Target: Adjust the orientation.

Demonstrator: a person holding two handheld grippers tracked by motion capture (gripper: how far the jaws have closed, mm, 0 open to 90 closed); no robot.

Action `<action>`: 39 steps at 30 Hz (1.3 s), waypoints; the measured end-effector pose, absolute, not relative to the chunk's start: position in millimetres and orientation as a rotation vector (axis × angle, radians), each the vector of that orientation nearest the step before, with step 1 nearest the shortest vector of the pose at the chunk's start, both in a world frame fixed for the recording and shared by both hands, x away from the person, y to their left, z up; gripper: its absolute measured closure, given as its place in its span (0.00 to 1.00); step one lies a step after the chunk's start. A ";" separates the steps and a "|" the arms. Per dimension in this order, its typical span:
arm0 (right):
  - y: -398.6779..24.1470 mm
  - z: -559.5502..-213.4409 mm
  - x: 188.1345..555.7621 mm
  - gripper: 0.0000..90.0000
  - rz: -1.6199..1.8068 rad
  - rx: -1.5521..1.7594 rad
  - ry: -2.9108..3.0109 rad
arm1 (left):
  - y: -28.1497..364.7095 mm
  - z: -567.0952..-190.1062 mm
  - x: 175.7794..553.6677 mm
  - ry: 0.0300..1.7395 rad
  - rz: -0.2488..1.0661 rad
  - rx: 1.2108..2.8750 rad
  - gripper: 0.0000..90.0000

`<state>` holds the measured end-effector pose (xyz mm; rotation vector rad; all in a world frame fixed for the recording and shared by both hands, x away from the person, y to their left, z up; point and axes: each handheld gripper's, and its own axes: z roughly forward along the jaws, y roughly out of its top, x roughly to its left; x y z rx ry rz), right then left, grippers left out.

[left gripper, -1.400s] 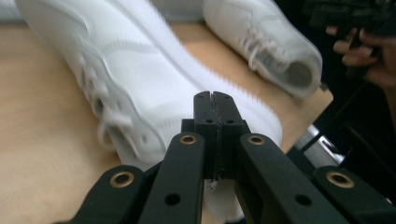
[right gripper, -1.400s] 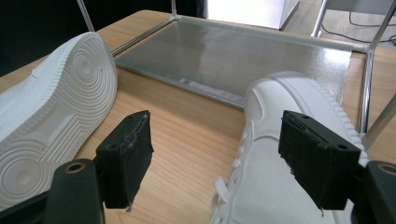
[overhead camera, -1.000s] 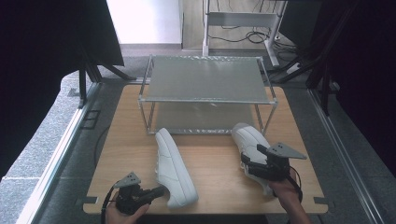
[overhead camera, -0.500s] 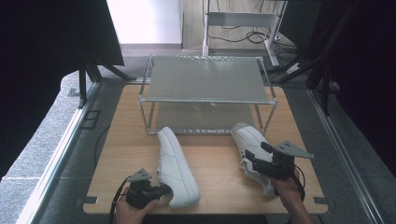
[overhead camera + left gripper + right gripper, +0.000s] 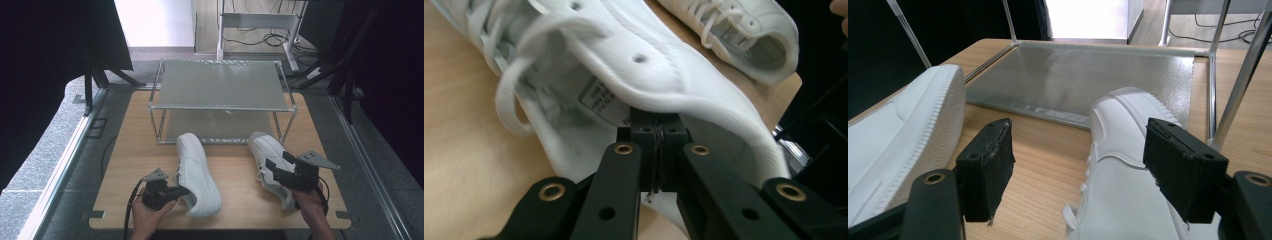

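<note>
Two white sneakers lie on the wooden tabletop [image 5: 235, 172] in front of a two-tier metal rack [image 5: 222, 102], and each is being taken up by one tool. The left shoe [image 5: 197, 172] sits at lower centre of the high view, toe toward the rack. The left tool [image 5: 177, 191], at lower left of that frame, has its jaws pinched tight on the shoe's collar beside the heel; the left gripper view shows the padded white edge clamped between the black pads, with the inner label just above. The right shoe [image 5: 267, 160] lies at lower right, its toe touching or just at the rack's lower shelf. The right tool [image 5: 272, 170] stands over its laces with jaws spread wide, one on either side of the upper, the pads not yet pressing in the right gripper view.

So the step in hand looks like grasping the pair, presumably to set them on the rack. Next, the right tool should close on its shoe's upper or collar. Then each shoe must be lifted clear and slid toe-first onto a shelf, missing the rack's upright posts.
</note>
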<state>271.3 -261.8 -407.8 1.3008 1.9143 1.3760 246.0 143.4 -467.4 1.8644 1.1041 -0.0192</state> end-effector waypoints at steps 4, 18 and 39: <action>-264.9 -408.9 271.0 0.32 1.377 1.319 1.906 | 129.4 -464.0 260.3 1.091 0.000 1.906 1.00; -271.8 -411.9 269.5 0.32 1.363 1.353 1.889 | 62.6 -440.8 285.9 0.971 -0.029 2.023 0.98; -269.1 -416.6 267.5 0.32 1.342 1.378 1.918 | 57.8 -461.4 282.7 0.995 -0.071 2.077 1.00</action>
